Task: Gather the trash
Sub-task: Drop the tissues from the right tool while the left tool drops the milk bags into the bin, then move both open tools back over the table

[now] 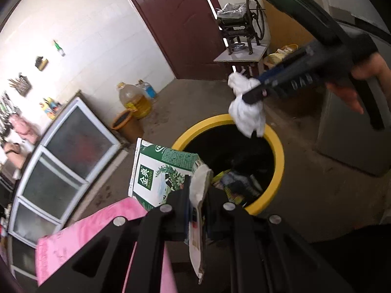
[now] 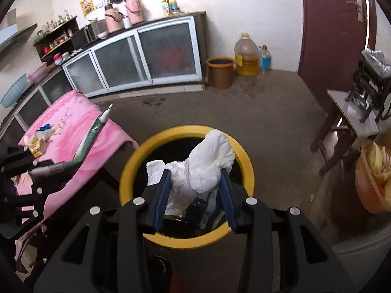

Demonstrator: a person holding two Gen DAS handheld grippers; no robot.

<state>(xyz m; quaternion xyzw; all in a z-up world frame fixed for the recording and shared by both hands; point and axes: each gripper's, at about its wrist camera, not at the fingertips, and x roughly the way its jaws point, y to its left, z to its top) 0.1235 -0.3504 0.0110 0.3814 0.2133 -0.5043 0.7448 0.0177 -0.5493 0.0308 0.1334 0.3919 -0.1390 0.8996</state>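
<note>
A yellow-rimmed black trash bin [image 1: 278, 151] [image 2: 246, 166] stands on the floor with several wrappers inside. My left gripper [image 1: 198, 200] is shut on a flattened green and white carton [image 1: 161, 171], held at the bin's left edge; it also shows in the right wrist view [image 2: 90, 141]. My right gripper [image 2: 195, 190] [image 1: 254, 95] hovers above the bin's mouth. Its jaws stand fairly wide with crumpled white tissue [image 2: 207, 166] [image 1: 249, 114] between them, hanging over the bin.
A table with a pink cloth [image 2: 73, 127] [image 1: 92, 229] stands left of the bin with small scraps [image 2: 41, 136] on it. Glass-door cabinets [image 2: 146, 53], an orange bucket [image 2: 221, 72], oil jugs [image 2: 246, 56], a brown door [image 2: 330, 36], a stool [image 2: 347, 122] and a basket [image 2: 371, 183] surround the floor.
</note>
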